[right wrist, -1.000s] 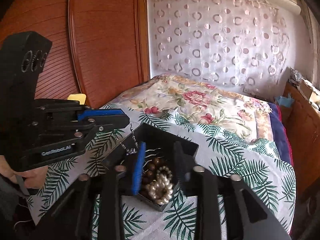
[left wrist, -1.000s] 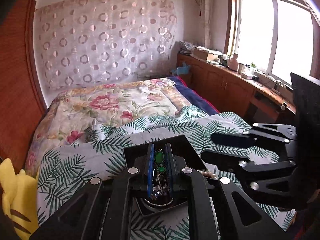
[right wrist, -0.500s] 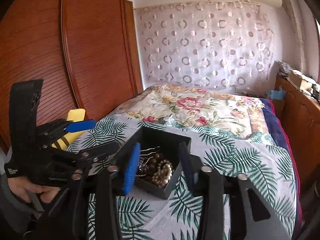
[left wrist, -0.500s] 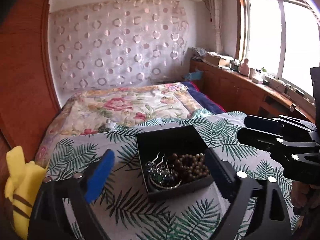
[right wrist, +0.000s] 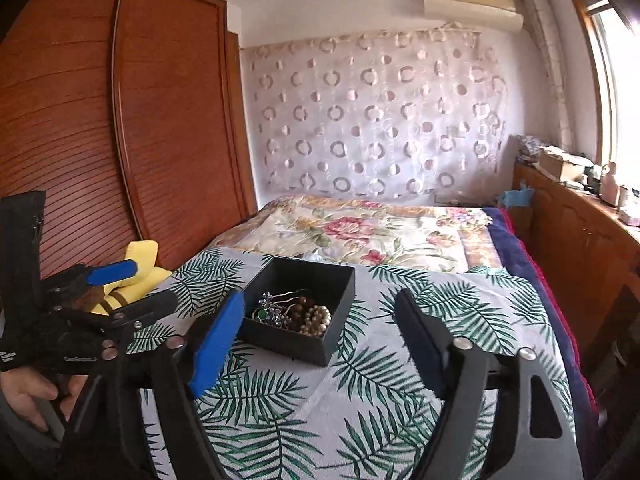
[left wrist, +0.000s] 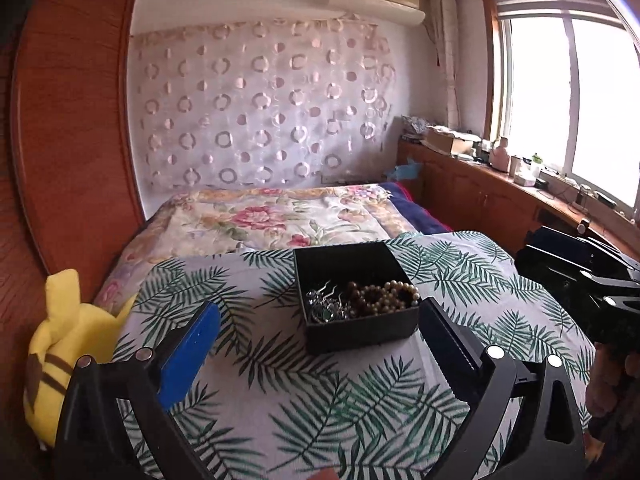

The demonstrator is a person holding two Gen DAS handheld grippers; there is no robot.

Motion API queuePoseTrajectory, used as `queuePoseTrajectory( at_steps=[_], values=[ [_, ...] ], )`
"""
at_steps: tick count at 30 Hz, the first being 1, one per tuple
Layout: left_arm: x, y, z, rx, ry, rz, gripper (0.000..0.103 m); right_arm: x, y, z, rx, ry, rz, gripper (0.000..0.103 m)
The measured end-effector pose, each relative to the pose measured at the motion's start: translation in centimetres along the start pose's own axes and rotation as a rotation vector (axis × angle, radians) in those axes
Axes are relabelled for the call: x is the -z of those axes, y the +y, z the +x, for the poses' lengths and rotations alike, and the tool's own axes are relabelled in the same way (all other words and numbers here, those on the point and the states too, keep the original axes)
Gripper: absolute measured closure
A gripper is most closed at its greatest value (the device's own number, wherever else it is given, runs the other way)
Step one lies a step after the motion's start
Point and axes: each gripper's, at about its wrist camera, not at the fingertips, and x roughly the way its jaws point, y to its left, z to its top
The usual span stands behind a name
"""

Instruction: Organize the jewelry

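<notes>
Two wrist cameras look slightly downward along their claws, close over the near end of a leaf-patterned bed [left wrist: 360, 392]. Both share the open black jewelry box [left wrist: 352, 280] [right wrist: 304, 300], left camera from its left, right from its right.

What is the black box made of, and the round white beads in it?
Box: looks like matte black cardboard, with thin straight walls and no shine, though stiff plastic is possible. White beads: look like pearls, creamy and glossy; real or imitation cannot be told.
</notes>
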Motion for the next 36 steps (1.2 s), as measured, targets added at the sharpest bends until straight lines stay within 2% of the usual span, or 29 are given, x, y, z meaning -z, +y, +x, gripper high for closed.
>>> queuePoseTrajectory(
  at_steps=[5, 10, 36],
  values=[
    [0.7, 0.3, -1.4, -0.026, -0.003, -0.023, 0.008, 1.2, -0.1, -1.1, 0.044, -0.017, 0.025, 0.002],
    [1.3, 0.6, -1.8, -0.046, 0.010, -0.032, 0.008, 2.3, -0.4, -1.4, 0.088, -0.009, 0.045, 0.002],
    [1.7, 0.5, -2.9, -0.069, -0.009, -0.019, 0.008, 3.0, -0.5, -1.2, 0.118, -0.014, 0.046, 0.002]
  ],
)
